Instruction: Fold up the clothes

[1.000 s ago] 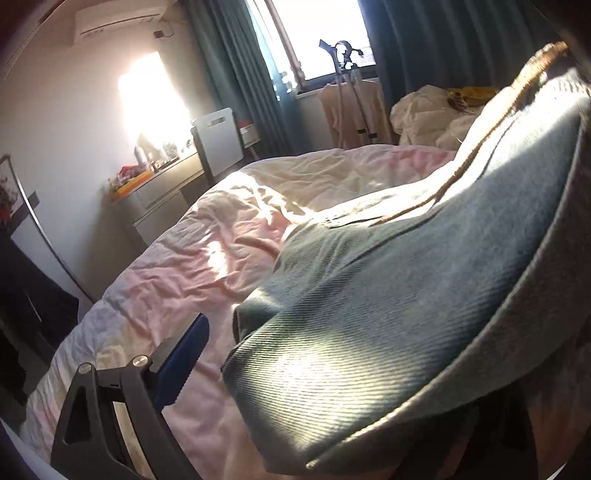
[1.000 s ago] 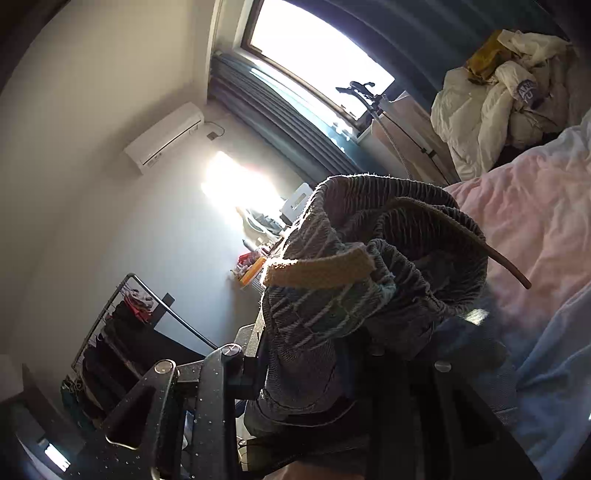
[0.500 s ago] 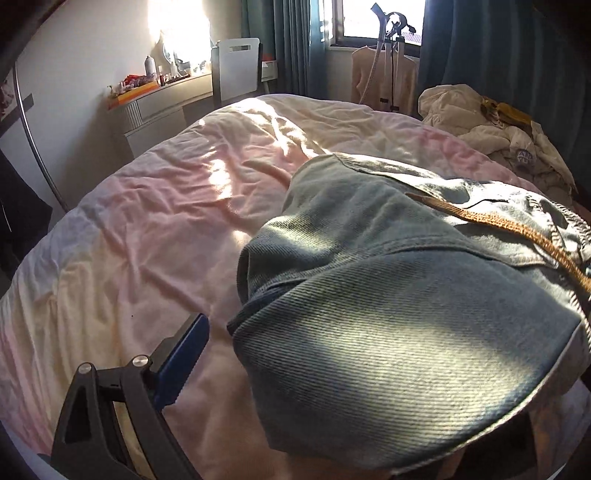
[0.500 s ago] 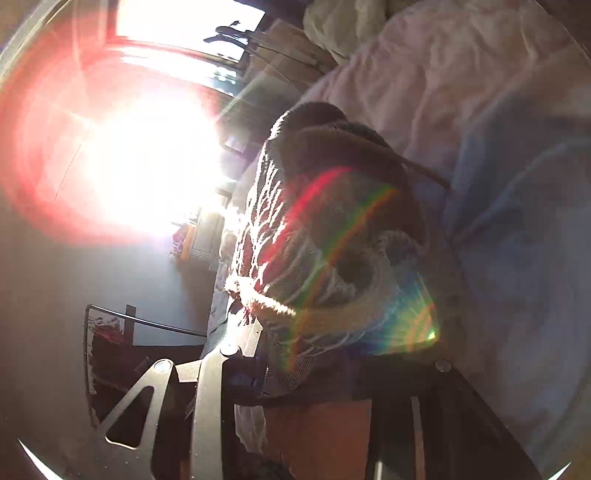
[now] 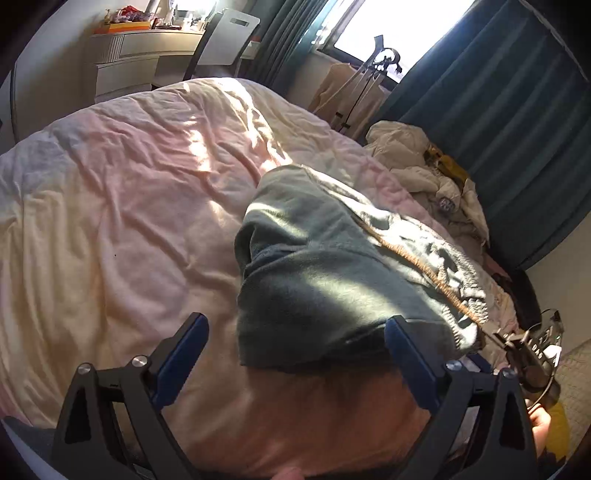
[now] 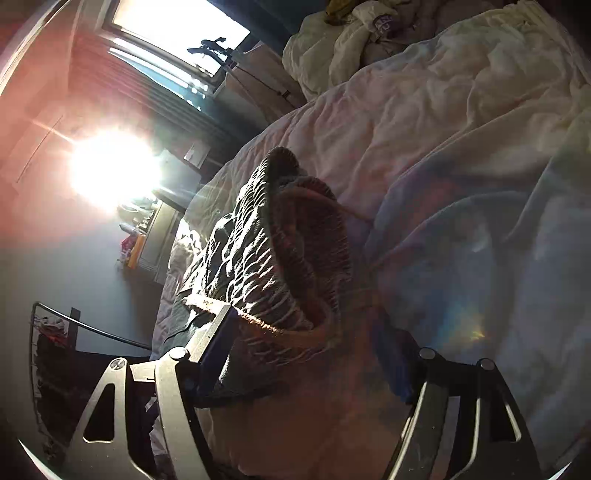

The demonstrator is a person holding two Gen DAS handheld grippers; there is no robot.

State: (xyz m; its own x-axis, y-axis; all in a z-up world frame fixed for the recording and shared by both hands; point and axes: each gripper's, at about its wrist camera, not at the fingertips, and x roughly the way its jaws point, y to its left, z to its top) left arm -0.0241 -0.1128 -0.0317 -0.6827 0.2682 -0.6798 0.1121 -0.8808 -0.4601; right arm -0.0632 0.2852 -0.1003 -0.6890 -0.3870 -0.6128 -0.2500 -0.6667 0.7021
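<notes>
Grey-green denim shorts (image 5: pixel 325 280) with a brown drawstring (image 5: pixel 417 266) lie folded over on the pink duvet (image 5: pixel 129 203). My left gripper (image 5: pixel 295 343) is open just above the bed. The near edge of the shorts lies between its blue pads (image 5: pixel 184 347) without being pressed. In the right wrist view the gathered waistband (image 6: pixel 258 251) bulges up between the jaws of my right gripper (image 6: pixel 310 332). These jaws are opening. The left finger (image 6: pixel 218 328) still touches the band's brown edge, and the right one stands apart from it.
A heap of pale clothes (image 5: pixel 424 173) lies at the far side of the bed by the dark curtain (image 5: pixel 498 129). A desk (image 5: pixel 140 48) and white chair (image 5: pixel 225 33) stand beyond the bed, and a clothes rack (image 6: pixel 55 332) stands at the left. Sun glare washes the right view.
The shorts came down from over my left gripper's right finger onto the duvet, and that finger now shows. My right gripper's jaws widened and the waistband slackened between them, lower over the bed.
</notes>
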